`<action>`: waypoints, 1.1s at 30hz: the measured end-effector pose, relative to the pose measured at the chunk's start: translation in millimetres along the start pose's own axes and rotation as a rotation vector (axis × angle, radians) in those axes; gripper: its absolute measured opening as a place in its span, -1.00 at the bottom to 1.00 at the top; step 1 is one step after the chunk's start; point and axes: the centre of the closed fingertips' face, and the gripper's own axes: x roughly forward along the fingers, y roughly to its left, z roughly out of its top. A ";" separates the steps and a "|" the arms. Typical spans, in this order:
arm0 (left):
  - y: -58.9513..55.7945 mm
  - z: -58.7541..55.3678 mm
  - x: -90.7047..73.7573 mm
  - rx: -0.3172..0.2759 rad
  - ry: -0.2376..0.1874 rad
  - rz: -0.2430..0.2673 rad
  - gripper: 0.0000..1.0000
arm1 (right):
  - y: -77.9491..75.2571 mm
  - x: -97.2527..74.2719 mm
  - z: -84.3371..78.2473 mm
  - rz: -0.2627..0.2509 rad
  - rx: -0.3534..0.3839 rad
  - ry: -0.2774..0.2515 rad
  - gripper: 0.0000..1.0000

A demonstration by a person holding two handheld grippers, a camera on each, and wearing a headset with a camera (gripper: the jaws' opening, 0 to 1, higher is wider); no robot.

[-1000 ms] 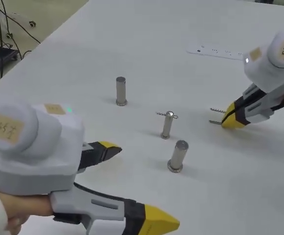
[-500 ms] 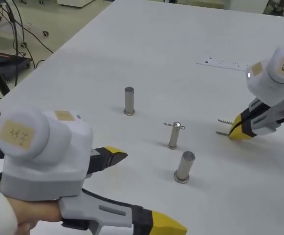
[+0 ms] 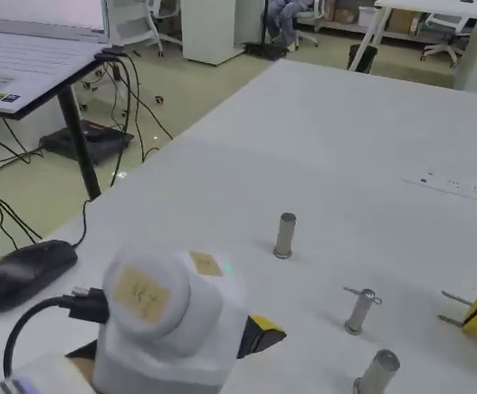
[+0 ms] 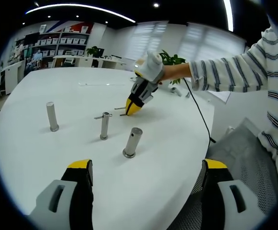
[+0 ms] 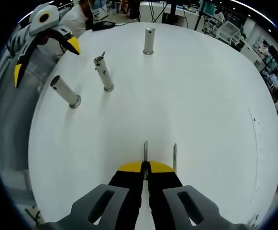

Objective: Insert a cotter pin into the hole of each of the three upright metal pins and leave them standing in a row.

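The white table (image 3: 369,131) carries all the work. The left gripper (image 4: 146,166) hangs low over the table's near side, jaws spread wide, nothing between them. The right gripper (image 5: 147,166) has its jaws closed on the held cotter pins (image 5: 146,151) (two thin wire shanks project forward, so I judge two pins). The three metal pins stand upright in a slanted row. The far pin (image 3: 285,235) is bare, the middle pin (image 3: 360,310) carries a fitted cotter pin (image 3: 362,293) crosswise near its top, and the near pin (image 3: 378,371) is bare.

Key relation: from the right gripper, the row lies ahead and to the left. The shanks lie level, along the jaws, square to the upright pin axes. I judge that the right gripper makes the next insertion.
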 end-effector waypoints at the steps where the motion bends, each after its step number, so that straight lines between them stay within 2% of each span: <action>1: -0.3 1.2 -0.9 0.000 -0.003 0.002 0.90 | 0.3 0.1 0.5 0.001 -0.003 0.009 -0.94; 8: 3.2 6.6 -4.5 -0.010 -0.031 0.032 0.97 | 0.5 -1.4 -1.2 -0.001 0.004 0.037 -0.94; 16: 4.9 6.8 -8.3 -0.008 -0.030 0.052 0.98 | 0.7 -4.9 -4.1 -0.009 -0.018 0.081 -0.94; 22: 6.0 4.9 -14.2 -0.017 -0.041 0.073 0.98 | -1.3 -20.1 1.1 -0.030 -0.016 0.054 -0.95; 26: 4.3 -1.8 -14.0 -0.024 -0.028 0.078 0.98 | 0.7 -28.3 -1.7 -0.042 -0.028 0.053 -0.95; 33: 2.3 -9.5 -17.5 -0.033 -0.018 0.081 0.98 | 11.5 -37.9 -5.9 -0.061 -0.023 0.029 -0.95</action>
